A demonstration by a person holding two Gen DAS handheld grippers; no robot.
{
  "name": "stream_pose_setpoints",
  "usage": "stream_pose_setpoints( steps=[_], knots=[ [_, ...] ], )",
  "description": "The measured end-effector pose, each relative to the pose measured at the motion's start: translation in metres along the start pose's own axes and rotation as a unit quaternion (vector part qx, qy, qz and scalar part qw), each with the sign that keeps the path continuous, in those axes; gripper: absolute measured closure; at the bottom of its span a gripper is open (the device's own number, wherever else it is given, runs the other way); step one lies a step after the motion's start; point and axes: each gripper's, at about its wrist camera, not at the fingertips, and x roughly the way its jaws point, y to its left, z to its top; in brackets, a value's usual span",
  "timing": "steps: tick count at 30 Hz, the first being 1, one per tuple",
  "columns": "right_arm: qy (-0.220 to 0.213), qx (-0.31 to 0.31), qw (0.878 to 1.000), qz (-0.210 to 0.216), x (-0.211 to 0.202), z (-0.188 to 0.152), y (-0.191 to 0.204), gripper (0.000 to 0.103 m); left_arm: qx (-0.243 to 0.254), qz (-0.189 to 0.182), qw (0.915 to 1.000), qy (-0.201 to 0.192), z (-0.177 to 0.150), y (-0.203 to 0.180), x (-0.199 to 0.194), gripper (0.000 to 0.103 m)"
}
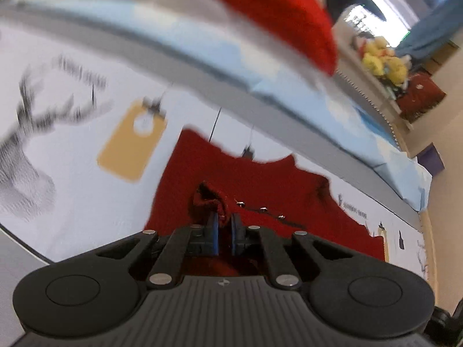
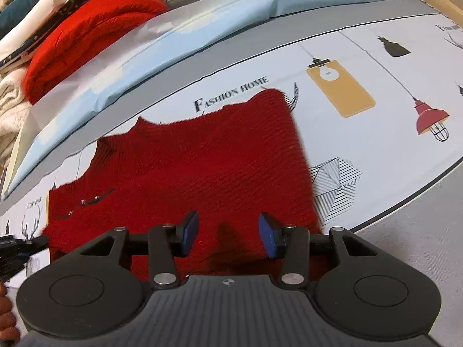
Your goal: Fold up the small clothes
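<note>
A small dark red knit sweater lies spread on a white printed sheet. It also shows in the left wrist view, with small metal snaps on a dark strip. My left gripper is shut on a bunched edge of the red sweater and holds it slightly raised. My right gripper is open just above the sweater's near part, with its blue pads apart and nothing between them. The left gripper's tip shows at the left edge of the right wrist view.
A stack of folded clothes with a bright red knit on top sits at the back left on a light blue cover. A shelf with yellow plush toys stands beyond the bed. The left wrist view is motion-blurred.
</note>
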Motion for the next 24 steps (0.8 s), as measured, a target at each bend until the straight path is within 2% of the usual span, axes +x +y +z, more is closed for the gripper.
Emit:
stream_pose_setpoints(
  steps=[2,4,6,8,10,11,12,13,14,15,17,20,22,24],
  knots=[
    [-0.005,0.010,1.000,-0.004,0.002,-0.002,-0.003,0.055,0.036,0.033,0.9988,-0.005,-0.002,-0.006,-0.006,0.093],
    [0.006,0.020,1.000,-0.004,0.010,-0.005,-0.006,0.055,0.041,0.075,0.9962,0.019,-0.005,-0.004,0.003,0.093],
    [0.015,0.032,0.999,-0.012,0.015,-0.007,-0.011,0.055,0.061,0.104,0.9927,0.008,-0.008,-0.007,0.002,0.094],
    [0.018,0.043,0.999,-0.017,0.015,-0.008,-0.015,0.055,0.103,0.082,0.9912,-0.008,-0.011,-0.020,-0.004,0.094],
    [0.019,0.058,0.998,-0.012,0.014,-0.007,-0.017,0.055,0.148,0.036,0.9883,0.003,-0.018,-0.033,0.000,0.093],
    [0.019,0.060,0.998,-0.012,0.014,-0.007,-0.017,0.055,0.158,0.027,0.9869,0.017,-0.024,-0.035,0.006,0.093],
    [0.018,0.059,0.998,-0.014,0.015,-0.008,-0.017,0.055,0.160,0.032,0.9857,0.042,-0.029,-0.033,0.017,0.093],
    [0.019,0.055,0.998,-0.017,0.017,-0.009,-0.016,0.055,0.154,0.056,0.9830,0.082,-0.036,-0.026,0.032,0.093],
    [0.022,0.050,0.998,-0.020,0.018,-0.010,-0.015,0.055,0.146,0.077,0.9806,0.105,-0.041,-0.019,0.040,0.094],
    [0.024,0.047,0.998,-0.023,0.019,-0.011,-0.013,0.055,0.134,0.075,0.9825,0.106,-0.042,-0.014,0.039,0.094],
    [0.029,0.057,0.998,-0.025,0.013,-0.012,-0.011,0.055,0.148,0.072,0.9819,0.093,-0.039,-0.023,0.025,0.091],
    [0.025,0.088,0.996,-0.007,-0.008,-0.009,-0.008,0.055,0.208,0.059,0.9750,0.052,-0.042,-0.045,-0.006,0.071],
    [0.007,0.077,0.997,-0.005,-0.025,-0.008,-0.003,0.055,0.232,0.067,0.9695,0.044,-0.049,-0.053,-0.019,0.069],
    [-0.011,0.056,0.998,-0.014,-0.039,-0.008,0.002,0.055,0.238,0.073,0.9675,0.044,-0.054,-0.056,-0.030,0.069]
  ],
)
